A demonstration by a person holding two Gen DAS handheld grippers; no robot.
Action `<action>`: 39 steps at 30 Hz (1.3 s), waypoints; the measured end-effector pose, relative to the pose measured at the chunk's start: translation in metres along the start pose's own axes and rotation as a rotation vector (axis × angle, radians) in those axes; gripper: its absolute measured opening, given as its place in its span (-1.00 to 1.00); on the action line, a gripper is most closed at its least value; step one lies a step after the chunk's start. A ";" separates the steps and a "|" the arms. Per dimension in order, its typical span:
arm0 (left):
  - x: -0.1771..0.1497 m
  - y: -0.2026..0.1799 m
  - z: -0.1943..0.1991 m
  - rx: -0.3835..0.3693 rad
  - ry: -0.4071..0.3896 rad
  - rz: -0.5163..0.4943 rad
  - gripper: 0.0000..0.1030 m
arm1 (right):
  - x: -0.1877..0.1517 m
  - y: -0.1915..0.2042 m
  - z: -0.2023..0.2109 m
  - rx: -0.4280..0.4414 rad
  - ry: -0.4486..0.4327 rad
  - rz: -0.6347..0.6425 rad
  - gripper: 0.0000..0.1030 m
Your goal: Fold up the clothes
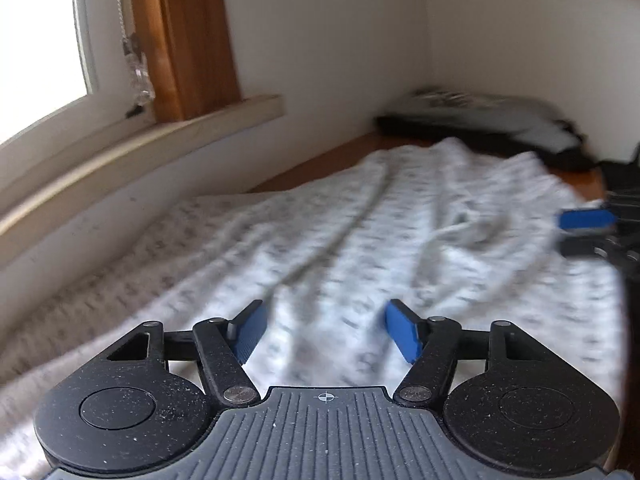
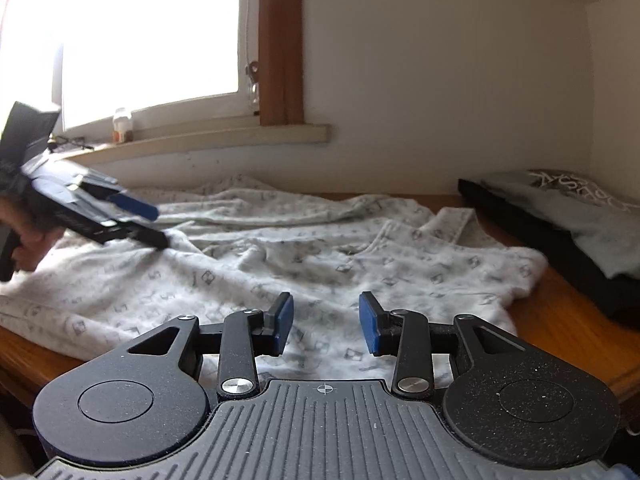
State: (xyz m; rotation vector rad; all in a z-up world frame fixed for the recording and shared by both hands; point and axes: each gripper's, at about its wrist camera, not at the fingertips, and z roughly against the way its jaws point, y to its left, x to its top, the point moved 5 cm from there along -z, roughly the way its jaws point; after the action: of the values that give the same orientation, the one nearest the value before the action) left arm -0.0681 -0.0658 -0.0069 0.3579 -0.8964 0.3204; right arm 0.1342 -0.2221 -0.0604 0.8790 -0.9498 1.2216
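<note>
A white garment (image 2: 280, 256) printed with small grey squares lies spread and wrinkled across a wooden table (image 2: 560, 320) beneath a bright window (image 2: 152, 36).

In the right wrist view, going left to right: at nine o'clock a person's hand (image 2: 28, 240) holds the left gripper (image 2: 156, 226), which points toward the centre. Its lower finger touches or nearly touches the cloth, its blue pad sits above, and no fabric can be seen between them. A small jar (image 2: 122, 125) stands on the windowsill (image 2: 224, 136) at ten o'clock. At six o'clock the right gripper (image 2: 326, 322) hovers over the near hem with its jaws partly apart and empty. At three o'clock a stack of folded dark and grey clothes (image 2: 560, 216) sits against the wall.

In the left wrist view, the left gripper's jaws stand open over the patterned cloth with nothing between them, and the right gripper (image 1: 584, 232) enters at three o'clock.

The step in hand looks like taking hold of the garment for a fold. To do it well, each gripper should probably pinch a single edge, at matching points on either side, lowering until one finger slides under the hem before closing. Lifting evenly and keeping the cloth taut would likely stop the existing wrinkles from being folded in.
</note>
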 end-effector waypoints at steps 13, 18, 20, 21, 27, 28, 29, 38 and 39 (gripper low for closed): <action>-0.008 0.050 0.031 0.053 -0.053 0.120 0.57 | -0.006 -0.001 0.005 0.001 -0.010 0.024 -0.25; -0.024 0.098 0.082 0.123 -0.074 0.189 0.65 | 0.023 0.017 0.005 0.015 -0.054 0.057 -0.17; -0.032 0.119 0.101 0.173 -0.077 0.208 0.66 | 0.041 0.030 -0.001 0.041 -0.073 0.074 -0.08; -0.037 0.129 0.109 0.196 -0.072 0.219 0.66 | 0.051 0.037 -0.005 0.059 -0.080 0.081 -0.07; -0.066 0.186 0.145 0.304 -0.040 0.297 0.68 | 0.103 0.079 -0.058 0.160 -0.066 0.082 0.14; -0.072 0.191 0.145 0.301 -0.032 0.315 0.68 | 0.105 0.086 -0.072 0.174 -0.040 0.068 0.16; -0.078 0.197 0.145 0.298 -0.025 0.332 0.68 | 0.106 0.091 -0.087 0.187 -0.009 0.050 0.16; -0.113 0.194 0.134 0.275 0.029 0.354 0.68 | 0.072 0.092 -0.138 0.193 0.173 -0.032 0.23; -0.113 0.194 0.133 0.279 0.034 0.356 0.68 | 0.072 0.088 -0.138 0.193 0.164 -0.048 0.30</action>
State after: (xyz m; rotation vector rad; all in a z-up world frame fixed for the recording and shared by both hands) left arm -0.3079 0.0365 0.0110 0.4477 -0.8822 0.7828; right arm 0.0694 -0.0571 -0.0394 0.9315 -0.6841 1.3381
